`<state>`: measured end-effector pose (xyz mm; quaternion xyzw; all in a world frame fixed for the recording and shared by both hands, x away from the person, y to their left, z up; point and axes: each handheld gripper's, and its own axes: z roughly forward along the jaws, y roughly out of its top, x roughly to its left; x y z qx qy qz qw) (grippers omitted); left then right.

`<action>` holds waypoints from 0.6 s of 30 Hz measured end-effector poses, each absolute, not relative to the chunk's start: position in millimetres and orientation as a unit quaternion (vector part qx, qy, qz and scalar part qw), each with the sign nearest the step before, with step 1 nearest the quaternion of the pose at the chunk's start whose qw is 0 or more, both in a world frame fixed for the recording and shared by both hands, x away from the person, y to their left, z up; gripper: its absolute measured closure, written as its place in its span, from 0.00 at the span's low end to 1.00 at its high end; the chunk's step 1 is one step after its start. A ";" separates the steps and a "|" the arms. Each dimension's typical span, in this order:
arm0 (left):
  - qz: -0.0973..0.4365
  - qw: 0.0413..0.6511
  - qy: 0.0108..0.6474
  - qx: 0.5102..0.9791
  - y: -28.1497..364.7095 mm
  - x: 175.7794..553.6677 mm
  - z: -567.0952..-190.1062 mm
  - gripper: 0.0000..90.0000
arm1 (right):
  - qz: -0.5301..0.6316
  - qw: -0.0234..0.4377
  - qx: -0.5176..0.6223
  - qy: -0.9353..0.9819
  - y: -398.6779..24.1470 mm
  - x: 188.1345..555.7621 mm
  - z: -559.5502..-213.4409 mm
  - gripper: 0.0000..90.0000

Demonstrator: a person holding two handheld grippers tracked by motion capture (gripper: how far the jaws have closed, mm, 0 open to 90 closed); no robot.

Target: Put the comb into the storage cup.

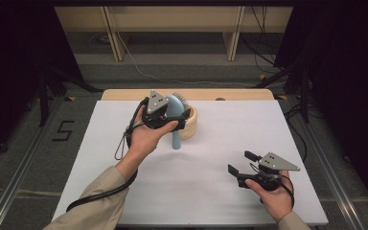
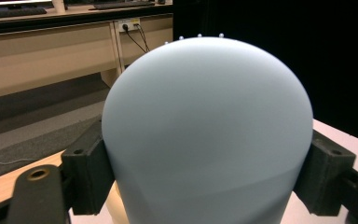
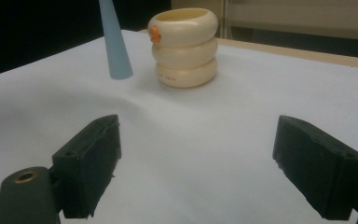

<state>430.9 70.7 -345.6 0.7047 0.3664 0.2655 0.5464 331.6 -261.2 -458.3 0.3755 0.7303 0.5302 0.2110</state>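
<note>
Hairbrush is clamped by its head in the left gripper; handle tip should be steered into the cream holder, kept upright. Right gripper is held open, empty.

Hairbrush blurred and cut off at the bottom edge in the left gripper view, hiding most of the worktop and all but a sliver of the cream holder. Brush handle cut off by the top edge in the right gripper view. In the high view, holder partly hidden behind the left tool; small orange mark too small to identify.
</note>
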 end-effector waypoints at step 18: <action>0.273 0.548 0.369 0.699 73.1 438.0 -330.6 0.21 | 0.528 0.216 0.381 0.727 -266.1 330.5 -460.1 0.18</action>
